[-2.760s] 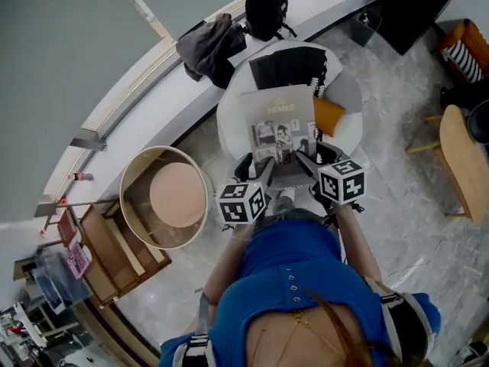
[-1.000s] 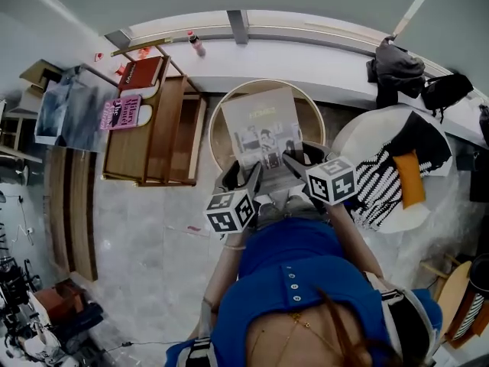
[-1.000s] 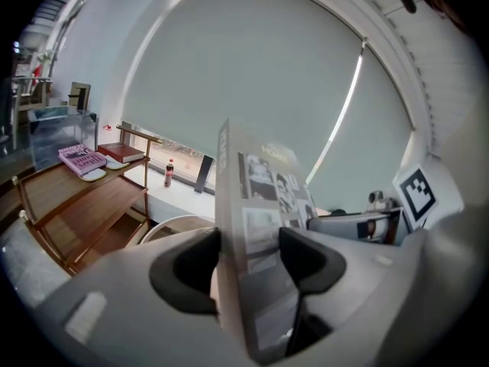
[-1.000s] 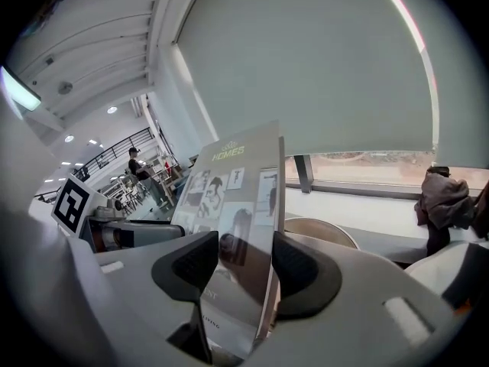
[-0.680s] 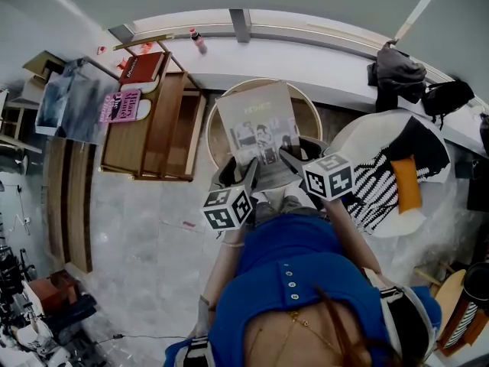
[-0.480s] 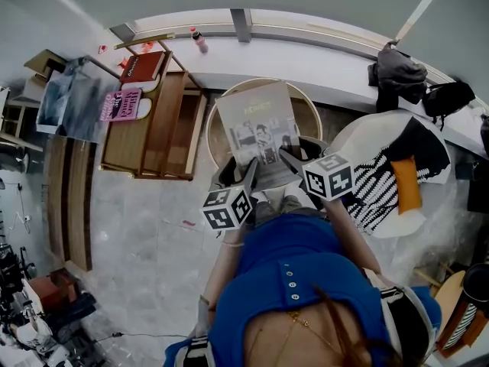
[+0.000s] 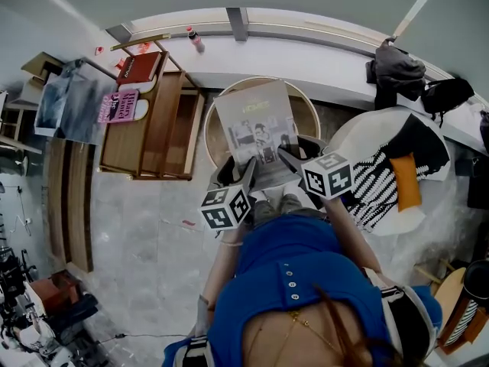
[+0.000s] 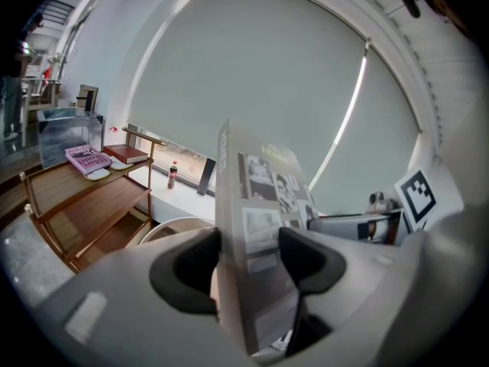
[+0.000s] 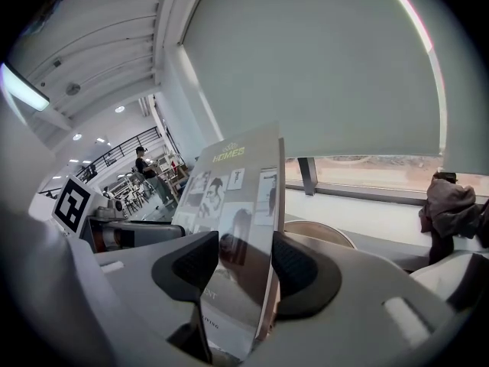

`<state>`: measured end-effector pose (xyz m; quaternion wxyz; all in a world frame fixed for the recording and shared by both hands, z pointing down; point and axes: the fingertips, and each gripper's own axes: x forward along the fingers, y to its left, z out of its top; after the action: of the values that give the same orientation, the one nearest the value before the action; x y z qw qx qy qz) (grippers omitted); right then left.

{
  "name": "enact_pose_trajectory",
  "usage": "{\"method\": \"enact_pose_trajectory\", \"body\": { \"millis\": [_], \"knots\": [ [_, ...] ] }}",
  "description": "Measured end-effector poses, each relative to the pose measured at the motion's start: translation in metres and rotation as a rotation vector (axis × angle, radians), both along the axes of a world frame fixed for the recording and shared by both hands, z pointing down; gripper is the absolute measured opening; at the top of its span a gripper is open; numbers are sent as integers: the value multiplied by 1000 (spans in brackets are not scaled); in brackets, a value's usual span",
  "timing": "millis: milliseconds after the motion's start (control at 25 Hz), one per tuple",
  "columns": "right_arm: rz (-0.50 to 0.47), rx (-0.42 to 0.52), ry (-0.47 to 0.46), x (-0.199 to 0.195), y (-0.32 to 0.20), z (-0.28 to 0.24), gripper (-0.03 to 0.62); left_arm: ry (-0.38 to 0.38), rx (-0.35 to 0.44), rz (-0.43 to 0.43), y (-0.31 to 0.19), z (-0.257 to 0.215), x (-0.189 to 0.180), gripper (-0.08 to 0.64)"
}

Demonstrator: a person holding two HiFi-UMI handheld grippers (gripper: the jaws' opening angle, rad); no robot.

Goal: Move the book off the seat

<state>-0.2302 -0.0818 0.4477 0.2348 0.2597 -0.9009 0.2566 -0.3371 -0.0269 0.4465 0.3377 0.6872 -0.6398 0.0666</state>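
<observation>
A grey book [image 7: 256, 125] with photos on its cover is held upright in the air over a round wooden side table [image 7: 306, 109]. My left gripper [image 7: 248, 174] is shut on the book's lower left edge and my right gripper [image 7: 287, 160] is shut on its lower right edge. The left gripper view shows the book [image 8: 260, 205] clamped between the jaws of that gripper [image 8: 248, 262]. The right gripper view shows the book [image 9: 237, 189] clamped the same way by the right gripper [image 9: 238, 266]. The white seat [image 7: 350, 142] stands to the right, carrying a striped cloth [image 7: 378, 186] and an orange cushion [image 7: 409, 182].
A wooden shelf unit [image 7: 157, 125] stands left of the table, holding a red book [image 7: 141, 66] and a pink book [image 7: 118, 105]. A bottle [image 7: 192, 37] and dark bags [image 7: 396, 66] sit on the window ledge. Grey marble floor lies at the lower left.
The book was over the white seat 2.8 s ago; now it is over the round table with the seat off to the right. In the last second it has barely shifted.
</observation>
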Motion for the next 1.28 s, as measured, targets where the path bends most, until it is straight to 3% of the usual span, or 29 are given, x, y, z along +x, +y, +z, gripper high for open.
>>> {"method": "enact_pose_trajectory", "body": {
  "millis": [920, 1280],
  "knots": [
    [11, -38, 10, 3, -15, 15, 216, 6, -39, 14, -16, 14, 2, 245],
    [33, -134, 59, -7, -32, 81, 216, 31, -151, 35, -35, 80, -8, 245]
  ]
}}
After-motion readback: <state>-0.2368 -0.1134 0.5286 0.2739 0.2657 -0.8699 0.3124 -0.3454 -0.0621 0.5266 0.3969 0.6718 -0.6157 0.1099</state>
